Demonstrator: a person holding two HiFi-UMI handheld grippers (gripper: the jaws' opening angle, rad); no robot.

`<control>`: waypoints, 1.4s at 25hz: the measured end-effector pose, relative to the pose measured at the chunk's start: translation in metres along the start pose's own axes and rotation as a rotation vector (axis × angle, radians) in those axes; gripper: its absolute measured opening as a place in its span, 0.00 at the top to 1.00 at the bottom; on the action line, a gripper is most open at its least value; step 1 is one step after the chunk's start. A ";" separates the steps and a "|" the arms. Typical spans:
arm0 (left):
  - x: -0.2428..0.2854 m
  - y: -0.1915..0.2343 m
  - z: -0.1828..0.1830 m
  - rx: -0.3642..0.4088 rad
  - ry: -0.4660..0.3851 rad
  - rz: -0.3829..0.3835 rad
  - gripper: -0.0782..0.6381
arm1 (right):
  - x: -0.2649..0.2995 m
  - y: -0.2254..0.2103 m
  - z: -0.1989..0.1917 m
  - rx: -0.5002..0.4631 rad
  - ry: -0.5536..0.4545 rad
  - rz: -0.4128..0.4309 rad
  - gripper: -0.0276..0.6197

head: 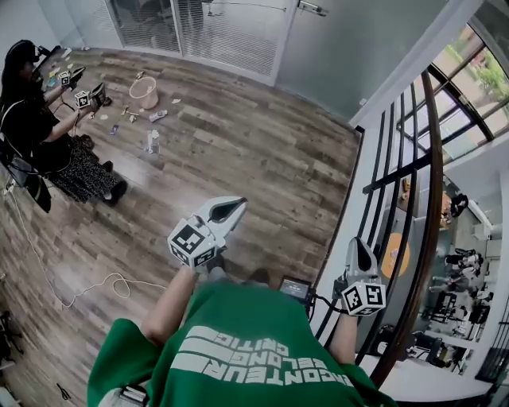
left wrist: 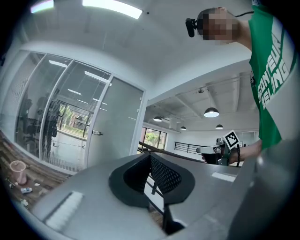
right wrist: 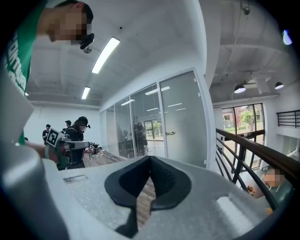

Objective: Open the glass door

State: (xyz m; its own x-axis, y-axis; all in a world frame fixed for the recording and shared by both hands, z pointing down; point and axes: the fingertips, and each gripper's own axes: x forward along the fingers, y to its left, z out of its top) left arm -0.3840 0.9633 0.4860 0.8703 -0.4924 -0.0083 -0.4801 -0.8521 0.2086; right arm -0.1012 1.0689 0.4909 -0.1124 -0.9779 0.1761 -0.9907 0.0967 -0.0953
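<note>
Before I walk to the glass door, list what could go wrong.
The loose white cable on the wooden floor could catch a foot.
Left gripper and right gripper are shut, empty; one must open to take the small metal handle of the glass door.
The dark railing close beside the right gripper could be knocked.

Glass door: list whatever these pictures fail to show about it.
- Head view: the door is cut off by the top edge, and only part of its handle shows.
- Left gripper view: the door's foot is partly behind the left gripper's body.
- Both gripper views: the handle is too small to tell its type or any lock.
- All views: the grey pane hides what lies behind it.
</note>
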 end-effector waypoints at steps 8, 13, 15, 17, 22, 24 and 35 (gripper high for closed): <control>-0.044 0.055 0.000 -0.024 -0.034 0.042 0.87 | 0.035 0.047 0.008 -0.020 0.007 0.009 0.97; -0.072 0.096 -0.004 -0.055 -0.043 0.078 0.87 | 0.053 0.069 0.002 -0.006 0.036 -0.002 0.97; -0.075 0.108 0.001 -0.044 -0.042 0.073 0.87 | 0.058 0.076 0.005 -0.008 0.030 -0.011 0.97; -0.075 0.115 0.005 -0.040 -0.045 0.062 0.87 | 0.061 0.080 0.009 -0.017 0.027 -0.018 0.97; -0.063 0.125 0.000 -0.048 -0.023 0.034 0.87 | 0.075 0.076 0.006 -0.021 0.048 -0.040 0.97; -0.052 0.133 -0.001 -0.048 -0.013 0.029 0.87 | 0.087 0.071 0.007 -0.025 0.054 -0.040 0.97; 0.033 0.198 0.003 -0.018 0.063 0.084 0.87 | 0.196 -0.001 0.014 -0.048 0.056 -0.008 0.97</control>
State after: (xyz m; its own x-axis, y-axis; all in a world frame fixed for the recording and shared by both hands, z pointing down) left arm -0.4507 0.7773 0.5241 0.8324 -0.5495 0.0718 -0.5504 -0.8045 0.2232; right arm -0.1210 0.8747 0.5122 -0.1076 -0.9669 0.2312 -0.9940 0.0995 -0.0465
